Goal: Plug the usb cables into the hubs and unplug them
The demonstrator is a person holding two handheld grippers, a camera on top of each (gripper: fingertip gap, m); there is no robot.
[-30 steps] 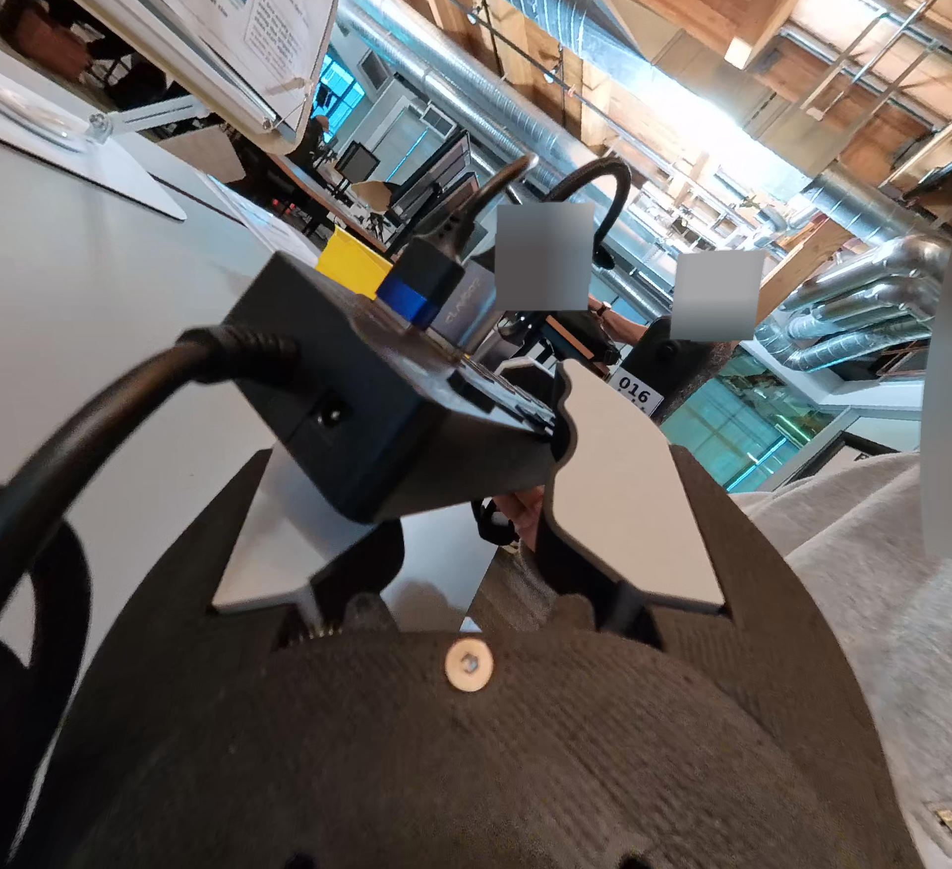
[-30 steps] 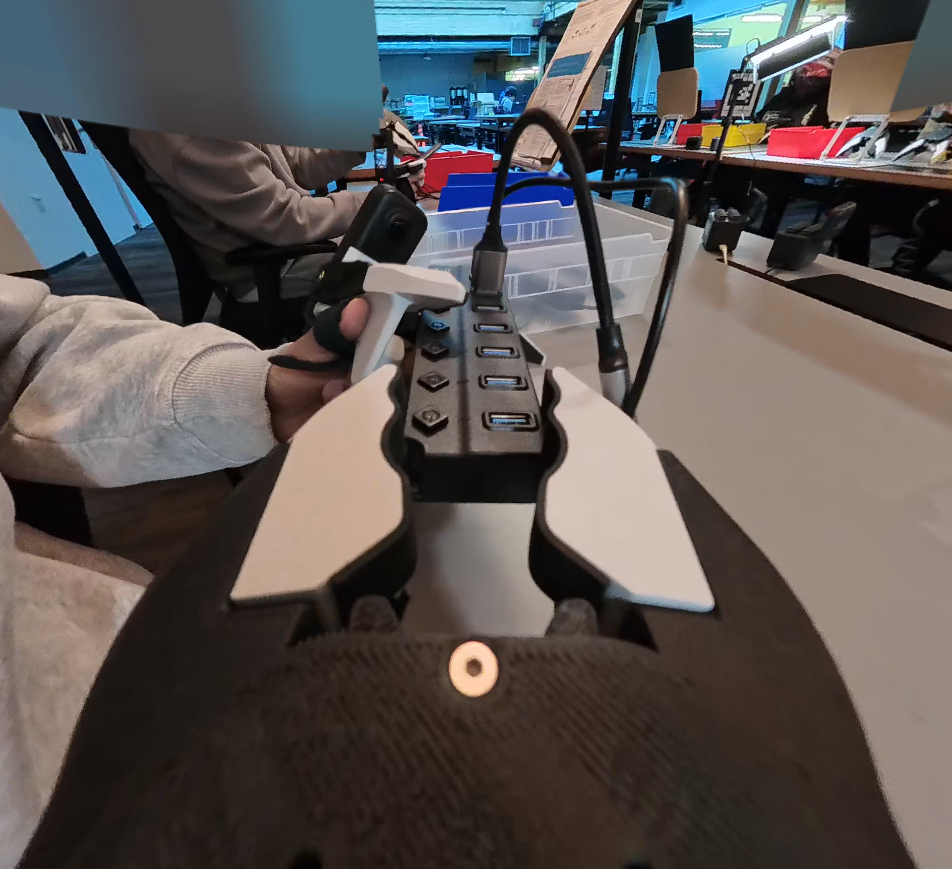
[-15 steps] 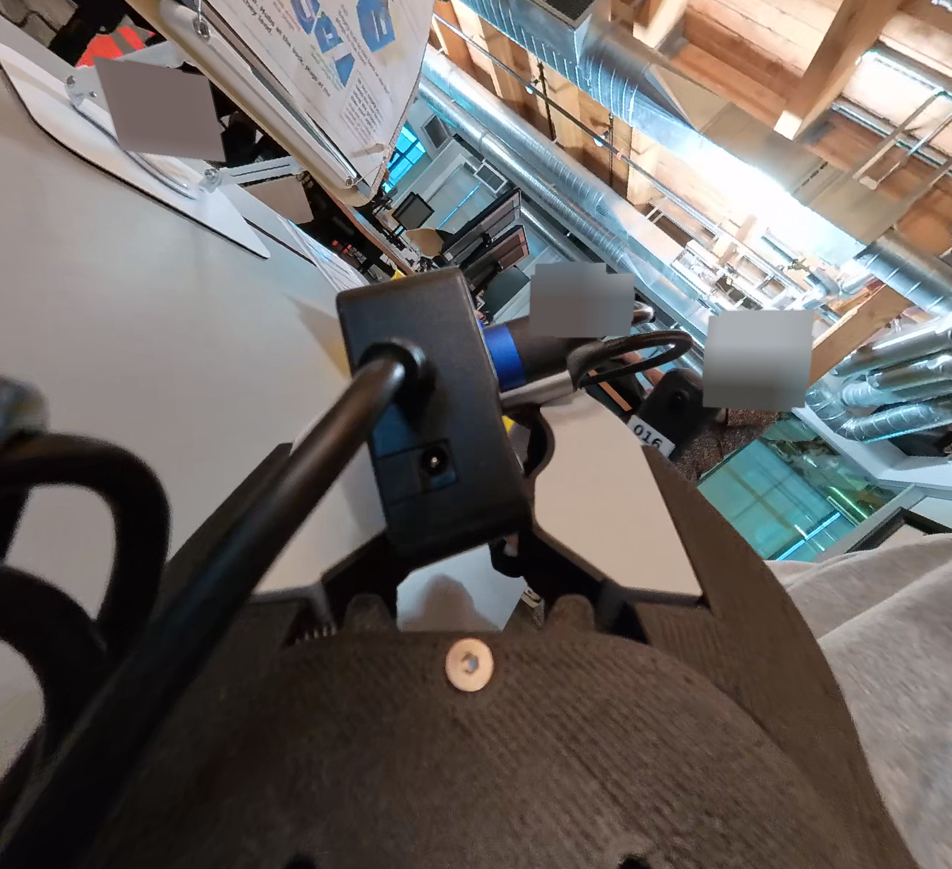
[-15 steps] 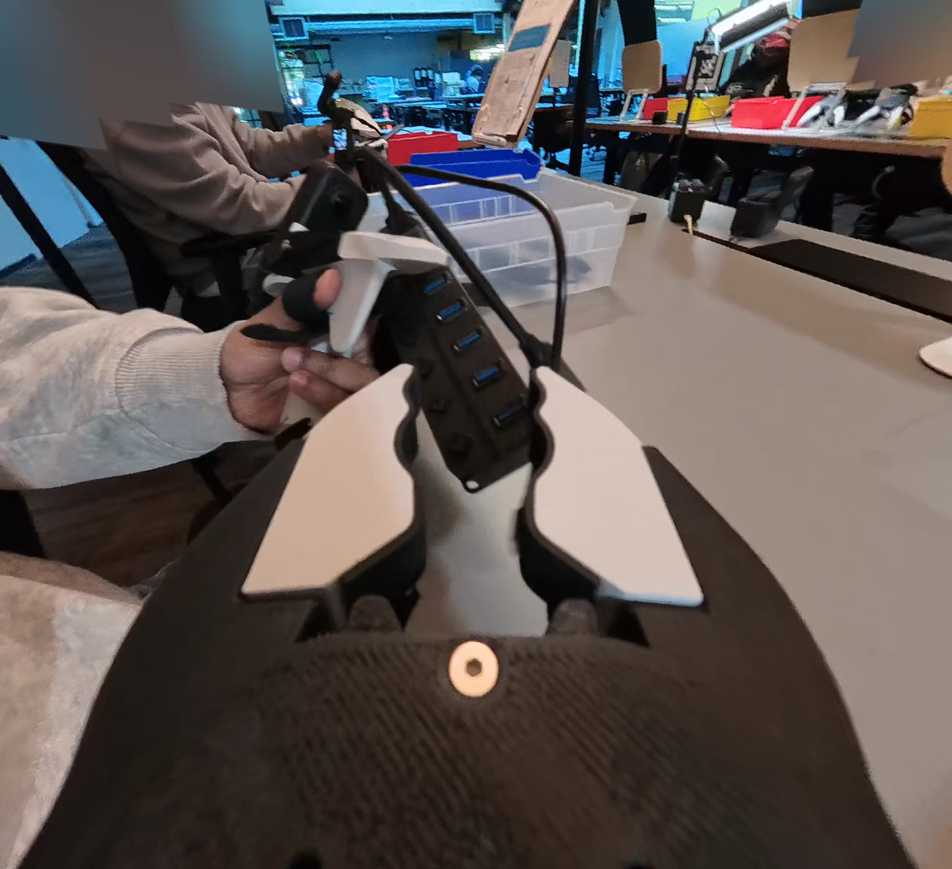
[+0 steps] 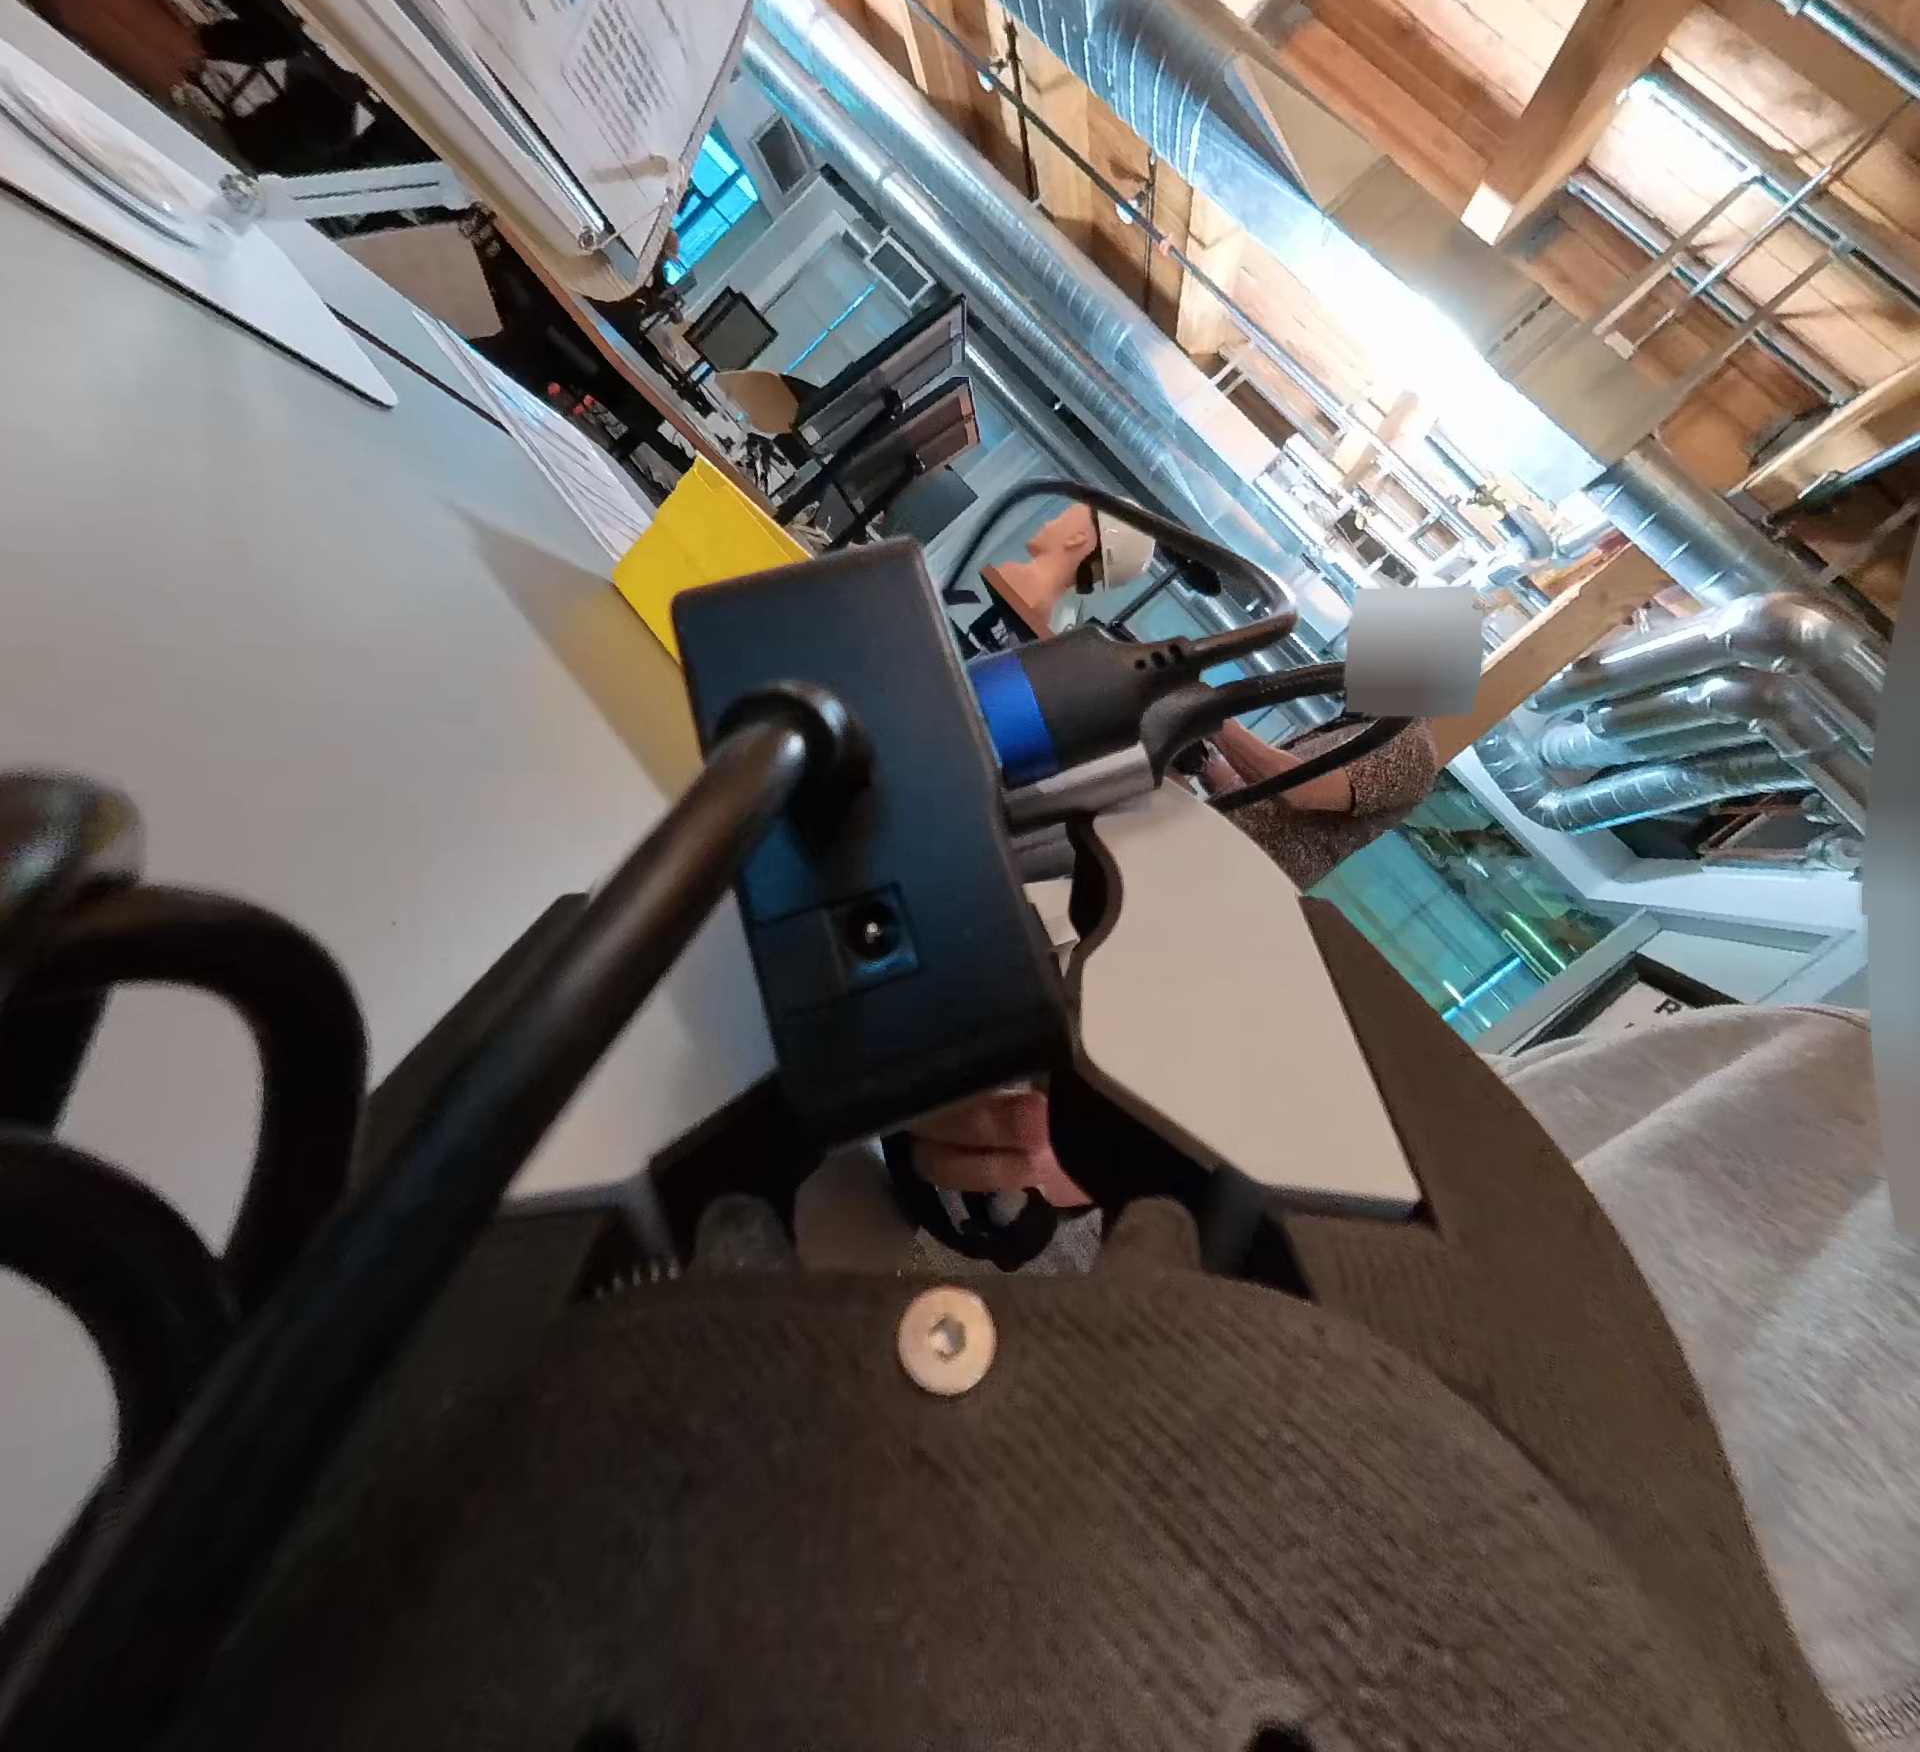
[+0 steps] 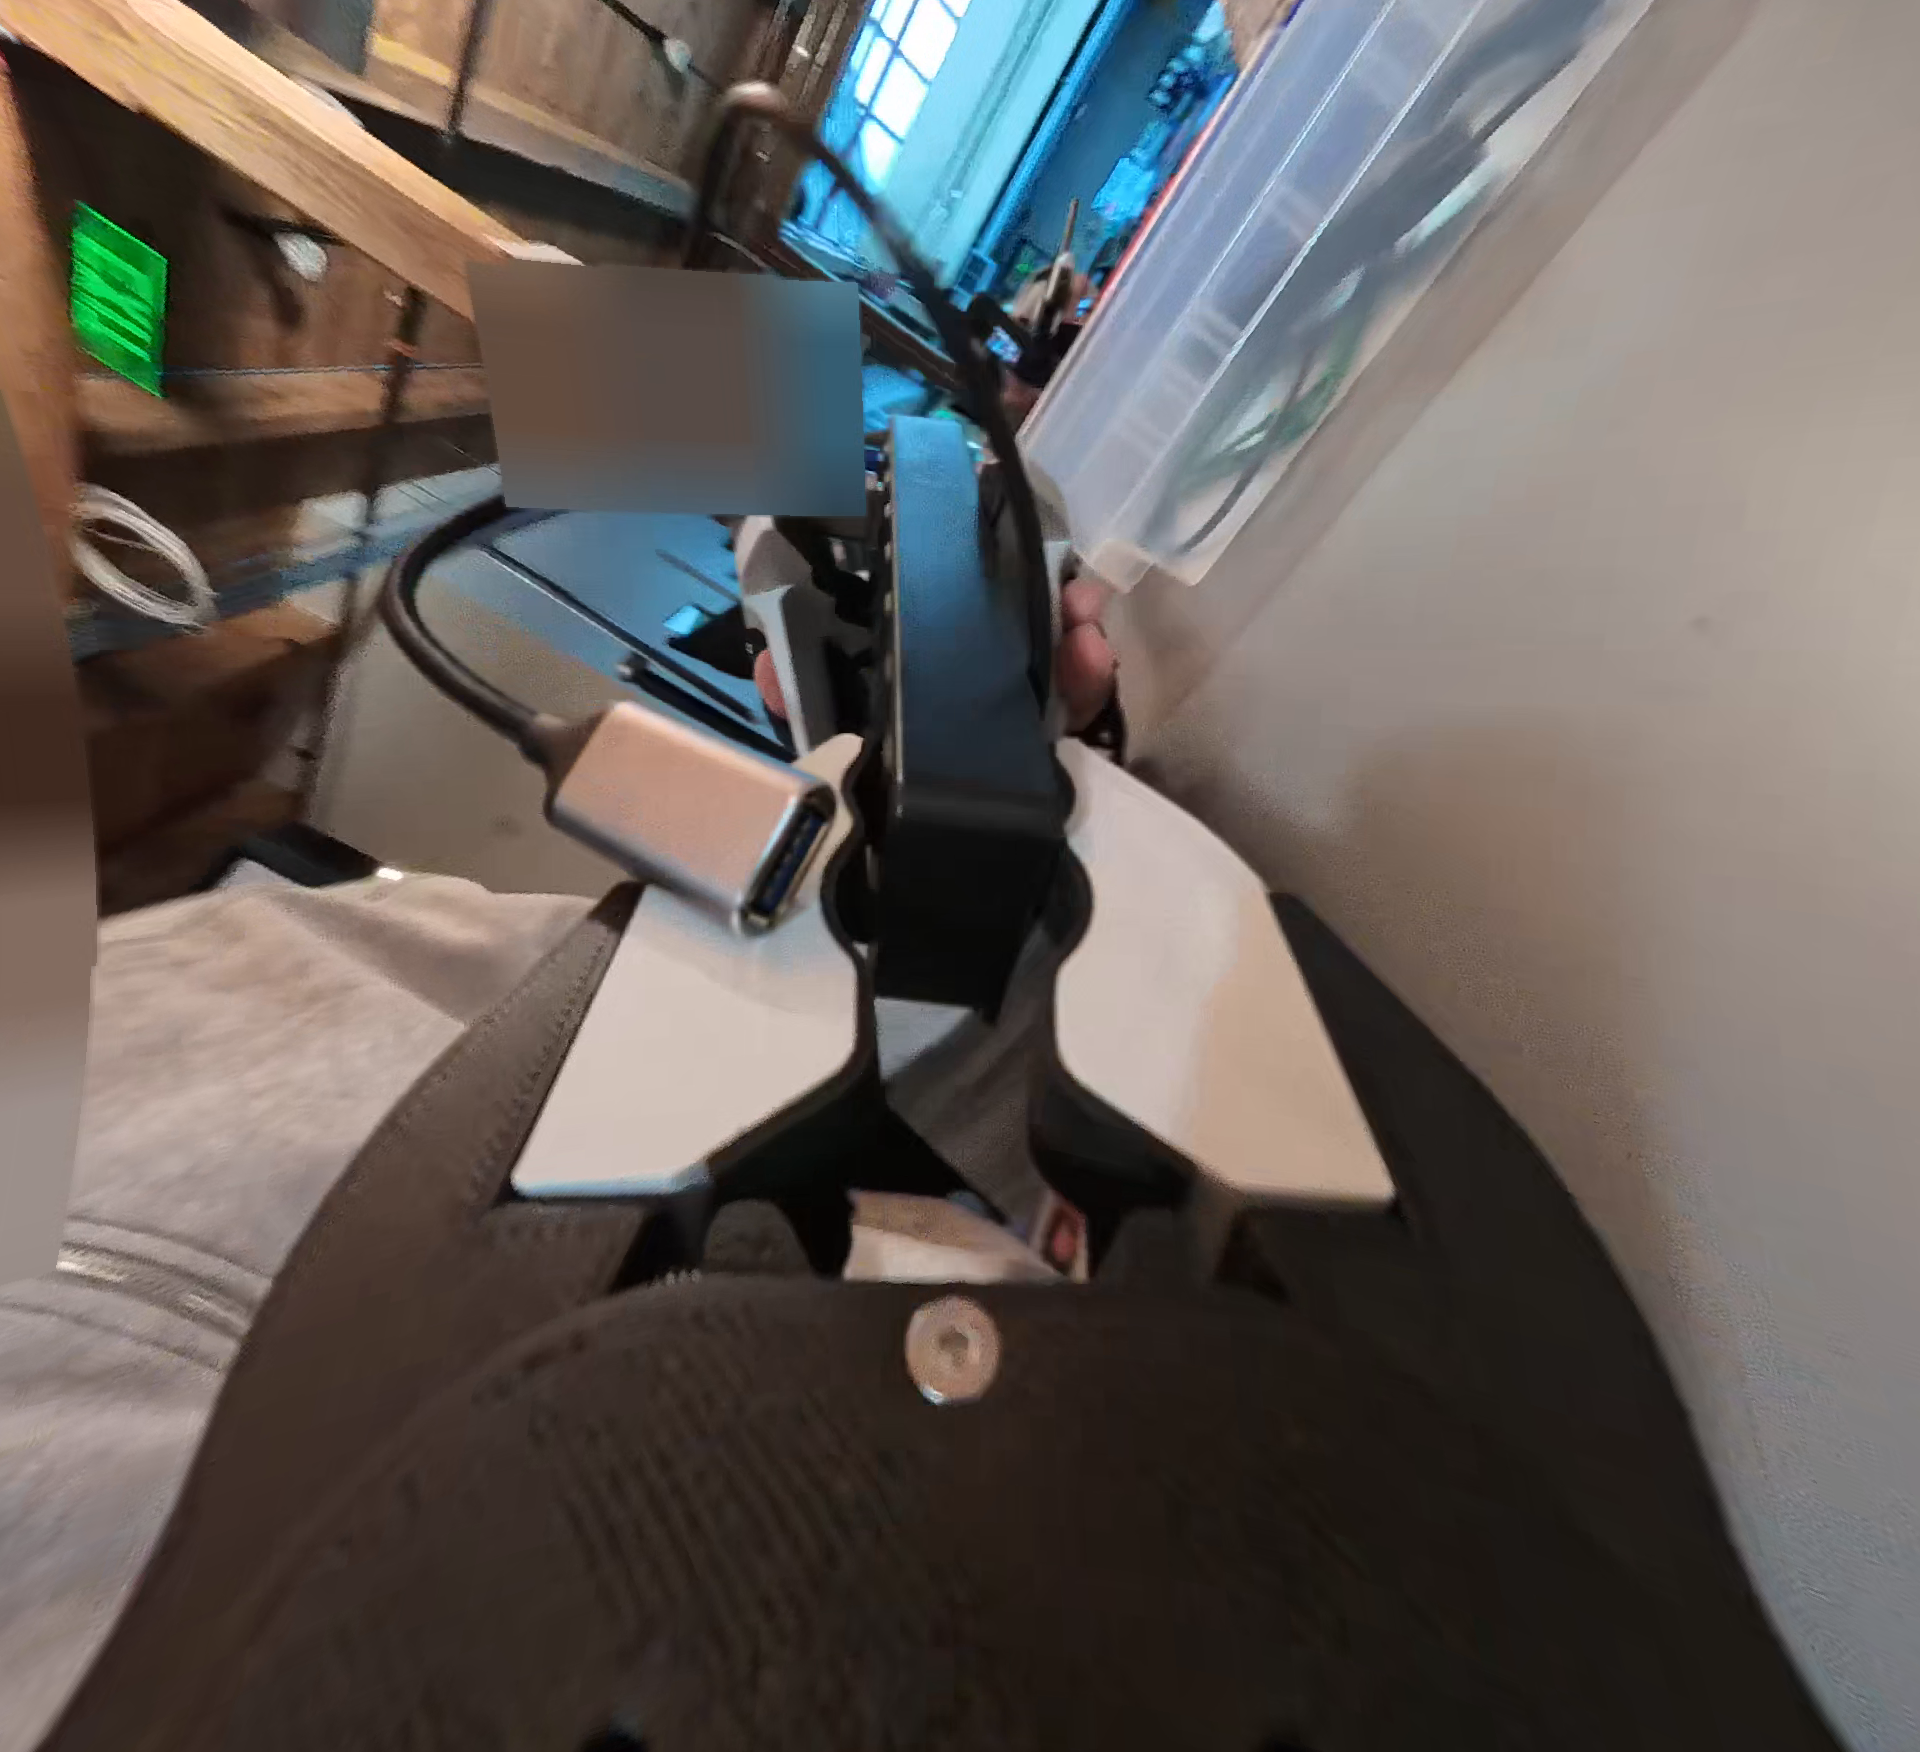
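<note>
The left gripper (image 5: 914, 975) has its jaws clamped on one end of a black hub (image 5: 883, 829), held clear of the grey table (image 5: 260, 663). The end face toward the camera carries a round power socket (image 5: 873, 933) and a thick black cable (image 5: 582, 954) that runs down toward the lower left. On the hub's right side, a plug with a blue collar (image 5: 1013, 726) sits in a port, with a grey plug (image 5: 1081, 783) just beside it; thin black leads curve away from both. A yellow bin (image 5: 696, 528) stands on the table behind the hub.

The right gripper (image 6: 961, 881) has its jaws closed on the opposite end of the same hub (image 6: 956, 694), seen edge-on. A loose silver socket end (image 6: 691, 814) of a thin cable rests against the left finger (image 6: 707, 1048), touching the hub's side. Farther along the hub, the other gripper's white finger (image 6: 779, 601) and a hand (image 6: 1086, 653) show. A clear plastic bin (image 6: 1403, 196) stands on the table (image 6: 1662, 767) beyond.
</note>
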